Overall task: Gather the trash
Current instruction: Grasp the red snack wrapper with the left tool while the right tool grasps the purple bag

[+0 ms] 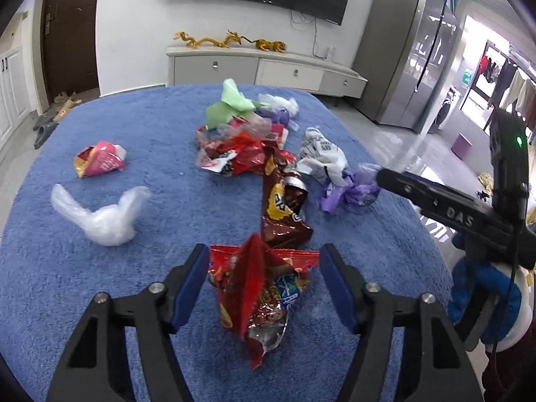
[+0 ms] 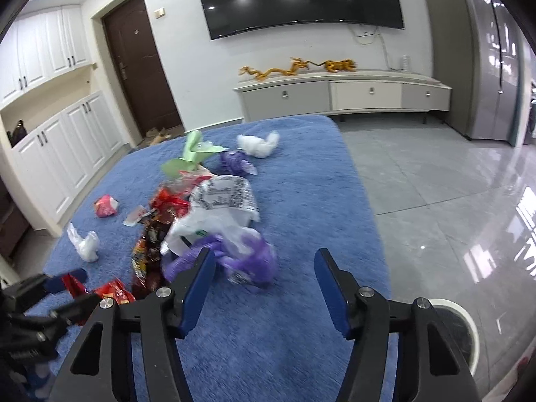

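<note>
My left gripper (image 1: pixel 264 284) has its blue-padded jaws spread wide, with a crumpled red foil snack bag (image 1: pixel 258 296) lying between them on the fuzzy blue cloth (image 1: pixel 160 154); the pads do not touch its creased, glossy sides. Just beyond it lies a dark brown chip bag (image 1: pixel 284 211), shiny, with a silvery torn mouth. Farther on sits a heap of red wrappers (image 1: pixel 244 154) and a soft green plastic bag (image 1: pixel 227 104) at the far end. To the left I see a knotted clear plastic bag (image 1: pixel 104 216) (two ear-like tails stick up) and a small pink wrapper (image 1: pixel 98 162), well apart from the heap.

My right gripper (image 2: pixel 264 288) also stands open, empty, hovering over the cloth. A scrunched purple plastic bag (image 2: pixel 249 261) lies just beyond its left finger, blurred at the edges, touching a white printed bag (image 2: pixel 221 207) behind it. A white wad (image 2: pixel 258 144) rests near the far edge.

On the right, off the cloth, a round white-rimmed bin (image 2: pixel 464 335) stands on the polished grey tile floor (image 2: pixel 435 201).
</note>
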Motion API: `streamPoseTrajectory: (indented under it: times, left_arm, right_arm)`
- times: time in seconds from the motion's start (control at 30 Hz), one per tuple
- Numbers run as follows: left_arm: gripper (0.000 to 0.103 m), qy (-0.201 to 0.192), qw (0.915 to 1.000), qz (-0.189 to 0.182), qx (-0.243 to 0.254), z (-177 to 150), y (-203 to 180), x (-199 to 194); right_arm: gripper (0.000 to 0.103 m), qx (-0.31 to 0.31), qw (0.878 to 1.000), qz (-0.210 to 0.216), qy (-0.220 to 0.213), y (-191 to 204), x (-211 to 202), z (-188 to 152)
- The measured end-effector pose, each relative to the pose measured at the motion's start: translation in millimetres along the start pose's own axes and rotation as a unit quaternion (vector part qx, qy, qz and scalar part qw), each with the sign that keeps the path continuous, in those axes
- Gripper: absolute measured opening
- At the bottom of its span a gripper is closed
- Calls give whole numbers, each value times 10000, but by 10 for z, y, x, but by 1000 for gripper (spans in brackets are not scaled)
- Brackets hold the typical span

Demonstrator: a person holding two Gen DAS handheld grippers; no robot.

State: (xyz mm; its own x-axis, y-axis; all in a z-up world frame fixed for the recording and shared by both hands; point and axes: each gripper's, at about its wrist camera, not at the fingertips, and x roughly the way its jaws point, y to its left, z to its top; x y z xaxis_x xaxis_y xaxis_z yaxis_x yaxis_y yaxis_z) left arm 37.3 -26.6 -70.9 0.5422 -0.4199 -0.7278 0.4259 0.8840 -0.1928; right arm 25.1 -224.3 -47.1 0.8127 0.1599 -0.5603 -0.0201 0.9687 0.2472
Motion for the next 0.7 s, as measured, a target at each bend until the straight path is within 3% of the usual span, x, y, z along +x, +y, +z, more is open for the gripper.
streamPoseTrajectory:
  times: [0.13, 0.23, 0.27, 0.3, 0.7]
  left_arm:
    - [49, 152, 9997, -92, -167, -24, 48, 99]
    - [29, 214, 9990, -299, -273, -51, 68, 101]
    - [21, 215, 9989, -316, -266, -56, 57, 96]
    - [17, 197, 9991, -295, -226, -63, 34, 79]
    - [11, -231, 9992, -310, -19, -103, -225, -336]
  right_arm:
    - [54, 17, 9997, 205, 91, 26, 126, 53]
    - [42, 81, 9993, 293, 204, 7, 235, 61]
    - [31, 113, 9990, 357, 262, -1, 265, 50]
    - [30, 131, 9987, 379, 299, -1, 287, 44]
    - [26, 155, 9994, 279, -100, -38, -318, -123]
